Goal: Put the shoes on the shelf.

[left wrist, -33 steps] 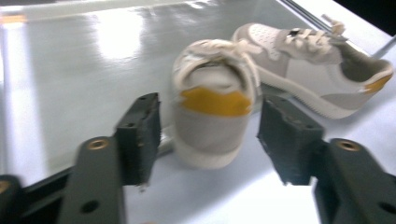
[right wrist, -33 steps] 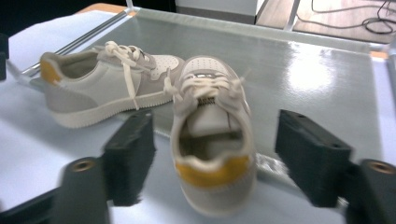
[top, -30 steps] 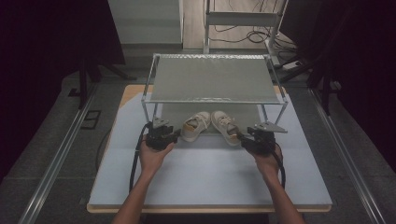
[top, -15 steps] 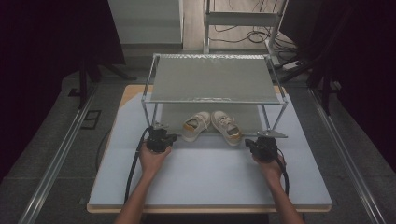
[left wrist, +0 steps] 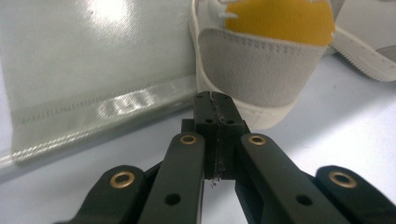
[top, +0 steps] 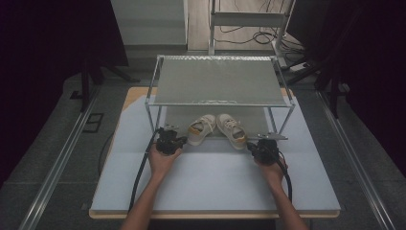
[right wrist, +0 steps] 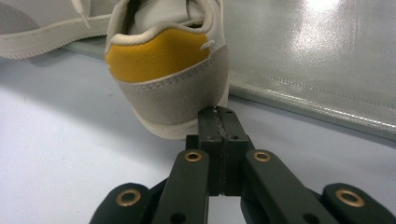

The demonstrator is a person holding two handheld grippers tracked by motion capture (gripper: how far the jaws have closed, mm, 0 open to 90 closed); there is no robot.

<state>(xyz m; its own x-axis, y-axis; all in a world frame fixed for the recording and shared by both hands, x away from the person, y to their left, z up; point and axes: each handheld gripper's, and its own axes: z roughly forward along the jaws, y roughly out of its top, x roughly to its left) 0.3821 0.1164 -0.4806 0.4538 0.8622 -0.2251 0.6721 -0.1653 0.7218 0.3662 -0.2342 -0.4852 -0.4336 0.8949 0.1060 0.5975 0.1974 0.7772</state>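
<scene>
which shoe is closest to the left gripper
The left shoe of the pair, heel just ahead of the left gripper; the right shoe sits nearer the right gripper.

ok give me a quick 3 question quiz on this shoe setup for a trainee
1. True or false: both grippers are shut and hold nothing.
2. Where do the two shoes sit? A) on top of the rack B) under the rack's shelf C) on the floor
3. What colour is each shoe's heel patch?

Key:
1. True: left gripper and right gripper are shut, empty.
2. B: left shoe and right shoe sit under the rack.
3. Yellow.
</scene>
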